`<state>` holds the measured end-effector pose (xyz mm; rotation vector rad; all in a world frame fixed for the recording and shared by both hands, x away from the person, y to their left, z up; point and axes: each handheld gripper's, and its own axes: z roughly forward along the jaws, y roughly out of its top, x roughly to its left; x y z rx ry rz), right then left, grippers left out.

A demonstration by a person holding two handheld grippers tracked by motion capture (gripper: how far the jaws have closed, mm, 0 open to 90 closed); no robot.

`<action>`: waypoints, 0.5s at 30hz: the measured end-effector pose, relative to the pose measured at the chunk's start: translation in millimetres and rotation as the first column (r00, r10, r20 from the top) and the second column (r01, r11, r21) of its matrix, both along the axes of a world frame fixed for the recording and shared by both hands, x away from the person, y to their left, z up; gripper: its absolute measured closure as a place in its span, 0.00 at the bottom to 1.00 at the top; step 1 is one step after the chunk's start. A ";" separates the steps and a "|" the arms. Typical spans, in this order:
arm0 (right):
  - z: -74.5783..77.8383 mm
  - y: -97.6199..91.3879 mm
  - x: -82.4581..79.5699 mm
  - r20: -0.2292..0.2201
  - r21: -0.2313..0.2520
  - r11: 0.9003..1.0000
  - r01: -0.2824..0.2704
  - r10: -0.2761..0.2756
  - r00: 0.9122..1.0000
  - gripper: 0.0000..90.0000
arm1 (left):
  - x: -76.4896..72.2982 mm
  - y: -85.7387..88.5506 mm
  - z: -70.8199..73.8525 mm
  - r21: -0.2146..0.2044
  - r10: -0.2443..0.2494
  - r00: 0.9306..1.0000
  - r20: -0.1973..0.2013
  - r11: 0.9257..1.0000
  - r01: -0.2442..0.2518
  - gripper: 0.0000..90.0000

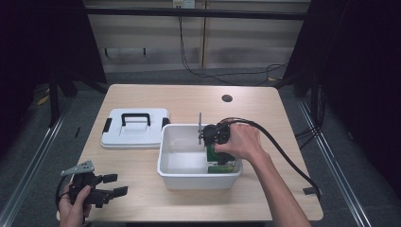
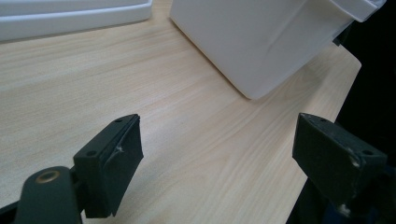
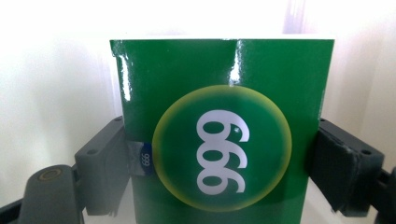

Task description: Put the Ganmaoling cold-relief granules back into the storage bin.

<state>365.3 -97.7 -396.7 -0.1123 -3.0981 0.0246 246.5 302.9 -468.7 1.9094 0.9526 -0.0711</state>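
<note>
One tabletop [image 1: 142, 198] carries one white bin [image 1: 176, 177] near the middle of its front edge and one white lid [image 1: 135, 137] with a black handle lying just left of the bin. In the bin's front right corner stands one green box [image 3: 224, 140], pinched at its sides by the right gripper [image 1: 215, 135]. The left gripper [image 1: 111, 185] rests at the front left corner, jaws spread, holding nothing.

Overhead light falls evenly on the bench [image 1: 142, 170], while the surroundings sink into darkness. The right gripper view is overexposed, the tub [image 3: 56, 70] wall washed white, with glare streaks on the green box [image 3: 177, 65].
</note>
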 end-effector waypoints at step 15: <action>-18.4 1.7 -1.3 -0.012 -0.015 1.000 0.022 -0.022 1.000 0.17 | -0.1 0.0 0.1 0.000 0.000 1.000 0.001 1.000 0.000 0.18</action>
